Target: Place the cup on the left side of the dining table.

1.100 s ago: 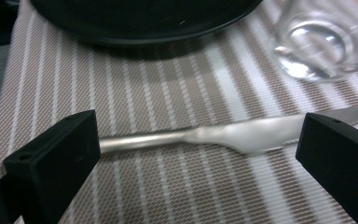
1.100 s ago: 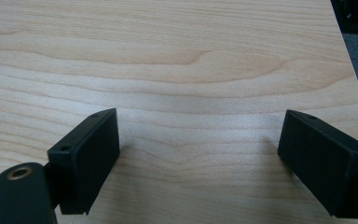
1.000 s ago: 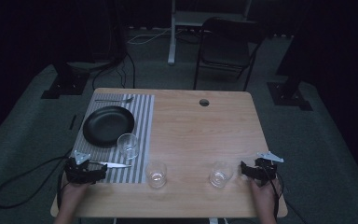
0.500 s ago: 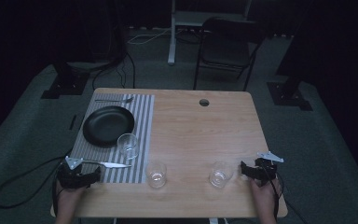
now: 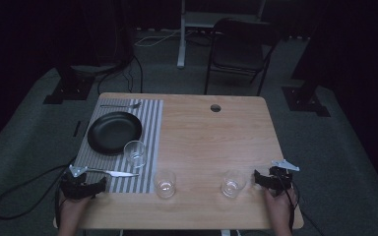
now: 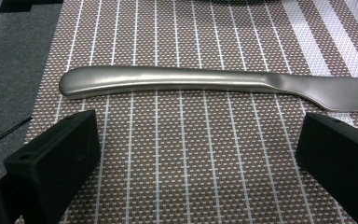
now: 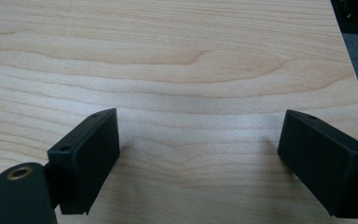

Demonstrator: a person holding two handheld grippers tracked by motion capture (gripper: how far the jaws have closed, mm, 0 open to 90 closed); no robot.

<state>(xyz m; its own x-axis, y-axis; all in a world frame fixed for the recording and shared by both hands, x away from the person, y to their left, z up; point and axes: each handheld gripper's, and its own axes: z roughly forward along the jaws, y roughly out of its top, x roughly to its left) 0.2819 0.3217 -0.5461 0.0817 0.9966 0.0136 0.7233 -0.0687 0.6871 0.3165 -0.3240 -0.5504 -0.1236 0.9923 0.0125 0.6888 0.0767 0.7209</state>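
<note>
A: What is cut off or hard to read here?

B: In the left gripper view the knife (image 6: 205, 84) lies across the striped placemat (image 6: 205, 163); its handle shows whole, but the blade runs out past the right edge, so the tip is lost; a sliver of glass at the top right corner is too clipped to say which tumbler it belongs to.

A: And the left gripper (image 6: 196, 158) itself?

B: Its jaws stand wide apart and hold nothing; the knife sits just beyond them, apart from both; from above, the left gripper (image 5: 83, 187) is a dark lump at the placemat's near left corner, and the gap between its jaws is too dim to judge there.

A: What does the high view add?

B: The whole layout; a black plate (image 5: 114, 132) on the placemat with a fork (image 5: 120, 105) beyond it, one glass (image 5: 135, 152) on the placemat near the plate, a second glass (image 5: 165, 183) just off the mat's near right corner, a third glass (image 5: 233, 184) beside the right gripper (image 5: 258, 178); the knife's blade points toward the second glass.

A: The right gripper view?

B: Bare wooden surface (image 7: 177, 70); the right gripper (image 7: 198, 163) has its jaws spread wide with nothing between them; the third glass lies outside that frame.
</note>
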